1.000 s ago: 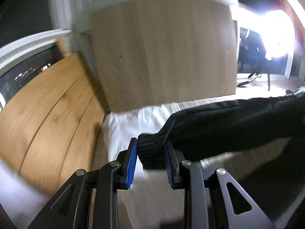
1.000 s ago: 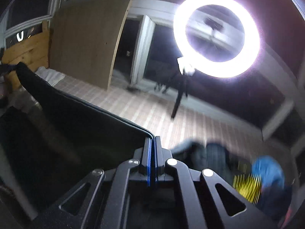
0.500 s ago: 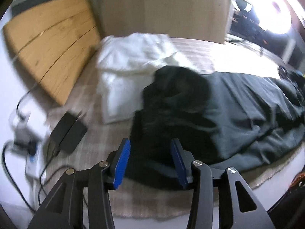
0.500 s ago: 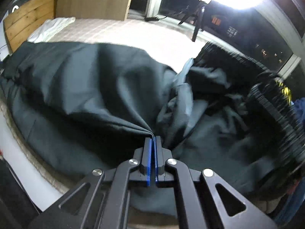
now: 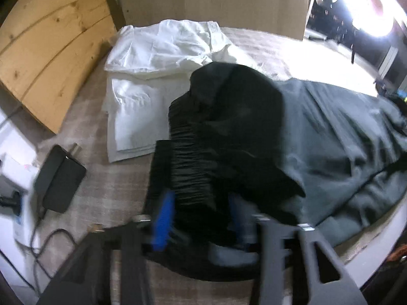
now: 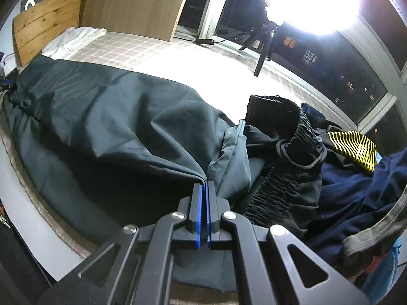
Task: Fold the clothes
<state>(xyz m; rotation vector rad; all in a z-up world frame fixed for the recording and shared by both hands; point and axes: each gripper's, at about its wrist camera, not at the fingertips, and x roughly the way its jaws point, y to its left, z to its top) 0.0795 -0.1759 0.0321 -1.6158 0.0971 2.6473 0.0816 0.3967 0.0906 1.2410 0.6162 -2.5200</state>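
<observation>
Dark trousers (image 6: 106, 117) now lying flat | left gripper (image 5: 201, 216) released, apart | right gripper (image 6: 203, 198) still pinching hem

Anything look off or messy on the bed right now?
Yes. The dark garment lies stretched along the bed, but its end by the left tongs is bunched and doubled over, not flat. Beyond the right tongs, a heap of unfolded clothes lies tangled. A charger brick sits near the white folded cloth.
</observation>
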